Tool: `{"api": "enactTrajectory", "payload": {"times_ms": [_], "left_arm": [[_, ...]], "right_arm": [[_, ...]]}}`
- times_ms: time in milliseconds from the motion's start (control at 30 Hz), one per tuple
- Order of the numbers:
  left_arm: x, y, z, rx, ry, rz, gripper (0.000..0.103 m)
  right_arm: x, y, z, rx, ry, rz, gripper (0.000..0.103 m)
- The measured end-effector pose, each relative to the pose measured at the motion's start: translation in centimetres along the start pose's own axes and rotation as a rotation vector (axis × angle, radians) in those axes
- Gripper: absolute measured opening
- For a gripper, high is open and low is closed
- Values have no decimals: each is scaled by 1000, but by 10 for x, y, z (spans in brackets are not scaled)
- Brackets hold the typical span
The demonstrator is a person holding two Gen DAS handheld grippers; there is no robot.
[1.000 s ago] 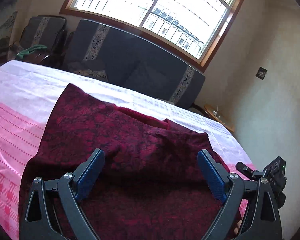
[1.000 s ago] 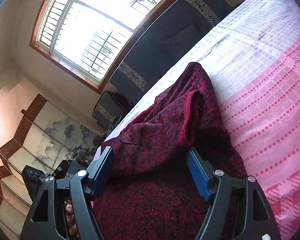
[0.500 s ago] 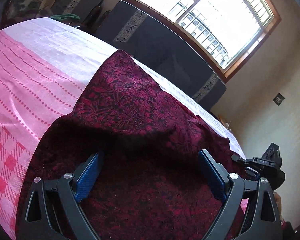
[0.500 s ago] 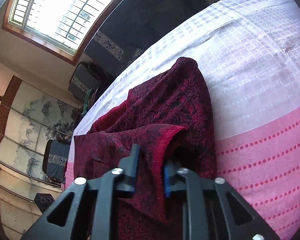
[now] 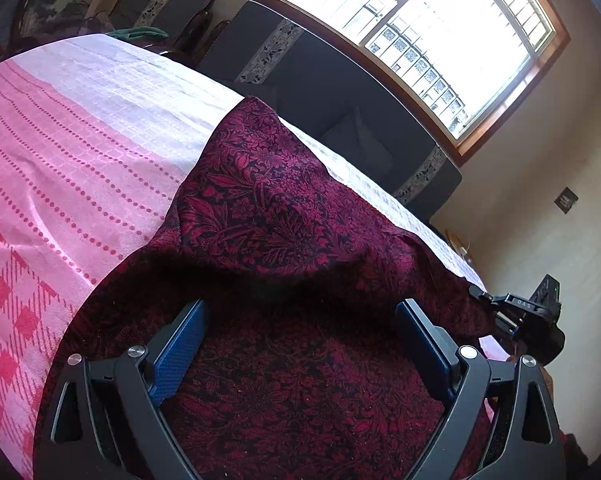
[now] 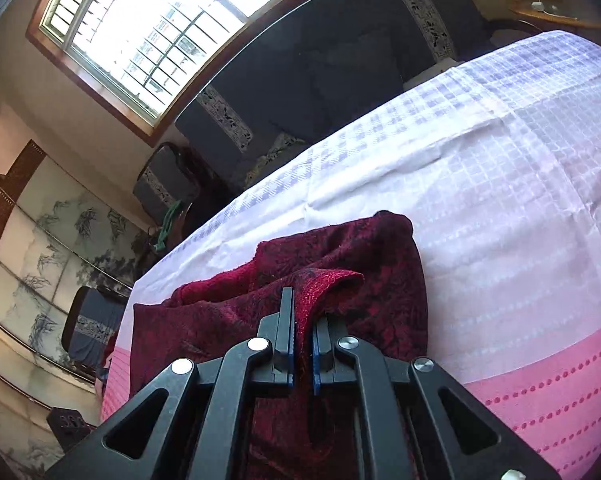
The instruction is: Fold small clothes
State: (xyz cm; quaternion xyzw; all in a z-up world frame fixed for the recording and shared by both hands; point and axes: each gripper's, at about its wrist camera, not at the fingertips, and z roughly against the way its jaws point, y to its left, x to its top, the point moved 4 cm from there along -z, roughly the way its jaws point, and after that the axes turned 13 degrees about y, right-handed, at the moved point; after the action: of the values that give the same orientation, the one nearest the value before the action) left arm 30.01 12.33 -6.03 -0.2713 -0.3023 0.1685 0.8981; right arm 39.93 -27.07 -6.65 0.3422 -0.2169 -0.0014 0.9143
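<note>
The right hand-held gripper [image 6: 303, 332] is closed on a hem of the dark red garment [image 5: 284, 216]. The left hand-held gripper [image 5: 300, 344] hovers open above it (touching nothing). The garment lies ahead on the pink cloth [image 5: 60, 168].

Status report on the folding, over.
Left gripper open over the garment. Right gripper shut on a garment edge, lifting it off the bedspread. Nothing in the way.
</note>
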Motion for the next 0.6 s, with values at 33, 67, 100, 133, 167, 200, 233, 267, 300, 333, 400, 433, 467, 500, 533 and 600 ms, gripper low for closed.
{"api": "enactTrajectory", "payload": {"times_ms": [33, 67, 100, 133, 167, 200, 233, 267, 300, 333, 400, 433, 467, 500, 533, 600], "left_arm": [[0, 0, 0, 0, 0, 0, 94], [0, 0, 0, 0, 0, 1, 94], [0, 0, 0, 0, 1, 0, 94], [0, 0, 0, 1, 1, 0, 94], [0, 0, 0, 1, 1, 0, 94], [0, 0, 0, 1, 1, 0, 94], [1, -1, -1, 2, 3, 0, 94], [1, -1, -1, 3, 4, -1, 94], [1, 0, -1, 4, 5, -2, 94], [1, -1, -2, 5, 6, -3, 94], [1, -1, -2, 7, 8, -4, 94], [1, -1, -1, 8, 9, -5, 94], [0, -2, -1, 9, 10, -6, 94], [1, -2, -1, 9, 11, -6, 94], [1, -2, -1, 9, 11, -6, 94], [2, -2, -1, 6, 11, -3, 94]], "right_arm": [[0, -3, -1, 9, -6, -7, 8], [1, -4, -2, 21, -12, -12, 8], [2, -3, -1, 33, -19, -12, 8], [2, -2, 3, 46, -35, -2, 8], [4, 2, 6, 46, -51, 15, 8], [6, 6, 9, 26, -64, 31, 8], [8, 7, 10, -3, -66, 40, 8], [9, 6, 8, -38, -58, 44, 8], [9, 2, 3, -84, -42, 44, 8], [8, -4, -1, -116, -28, 35, 8], [3, -17, -10, -110, -3, 7, 8], [1, -18, -10, -102, -5, 8, 7], [1, -17, -8, -101, -17, 12, 7], [1, -16, -7, -106, -19, 19, 7], [1, -15, -8, -119, -14, 26, 7], [2, -17, -10, -133, -8, 29, 8]]}}
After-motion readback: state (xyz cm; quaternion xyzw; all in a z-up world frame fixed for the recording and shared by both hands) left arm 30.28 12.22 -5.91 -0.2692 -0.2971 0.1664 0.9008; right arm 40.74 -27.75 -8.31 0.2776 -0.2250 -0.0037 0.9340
